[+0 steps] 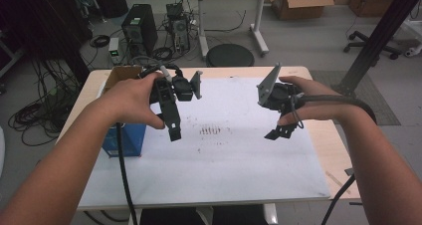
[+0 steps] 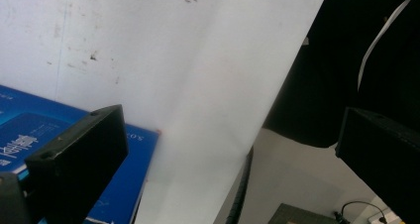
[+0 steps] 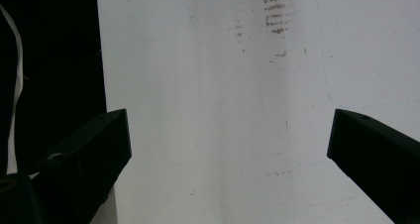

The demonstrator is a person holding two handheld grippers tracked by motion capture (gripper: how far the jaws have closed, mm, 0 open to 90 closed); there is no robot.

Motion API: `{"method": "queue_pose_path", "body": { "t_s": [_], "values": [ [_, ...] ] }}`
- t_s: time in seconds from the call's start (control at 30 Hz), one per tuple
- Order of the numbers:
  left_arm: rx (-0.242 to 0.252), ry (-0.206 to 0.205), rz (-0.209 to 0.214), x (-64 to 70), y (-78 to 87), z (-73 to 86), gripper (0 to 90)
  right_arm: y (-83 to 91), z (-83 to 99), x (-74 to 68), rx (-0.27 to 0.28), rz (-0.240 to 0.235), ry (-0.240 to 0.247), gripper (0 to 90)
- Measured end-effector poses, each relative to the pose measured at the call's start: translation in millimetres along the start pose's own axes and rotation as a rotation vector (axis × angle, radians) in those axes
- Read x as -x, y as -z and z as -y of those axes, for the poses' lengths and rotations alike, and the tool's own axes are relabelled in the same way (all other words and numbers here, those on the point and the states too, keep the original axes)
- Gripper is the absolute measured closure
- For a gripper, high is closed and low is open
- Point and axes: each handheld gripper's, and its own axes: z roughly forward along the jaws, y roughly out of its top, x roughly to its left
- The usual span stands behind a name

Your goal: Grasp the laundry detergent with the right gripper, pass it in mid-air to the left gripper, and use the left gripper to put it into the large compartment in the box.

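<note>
A white sheet (image 1: 224, 155) is laid over the table (image 1: 328, 140), whose bare edge is of pale wood colour, and it is marked with short brown dashes in rows (image 1: 210, 131) and small brown specks. A blue box (image 1: 124, 140) with white lettering is seen at the sheet's left edge. Both the left gripper (image 1: 171, 128) and the right gripper (image 1: 279, 130) are coloured black, each with a grey plate on top.
</note>
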Motion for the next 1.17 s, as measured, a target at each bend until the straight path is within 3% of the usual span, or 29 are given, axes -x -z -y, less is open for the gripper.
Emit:
{"method": "queue_pose_path", "body": {
  "t_s": [0.27, 1.17],
  "values": [
    [-0.007, -0.022, 0.004, -1.8, -5.0, -3.9, 0.2, -3.4, 2.8, 1.4, -0.006, -0.003, -0.001, 3.6],
    [-0.006, -0.025, 0.003, -1.8, -7.1, -5.0, 0.2, -1.6, 5.2, 1.0, 0.007, 0.006, -0.006, 3.5]
  ]
}}
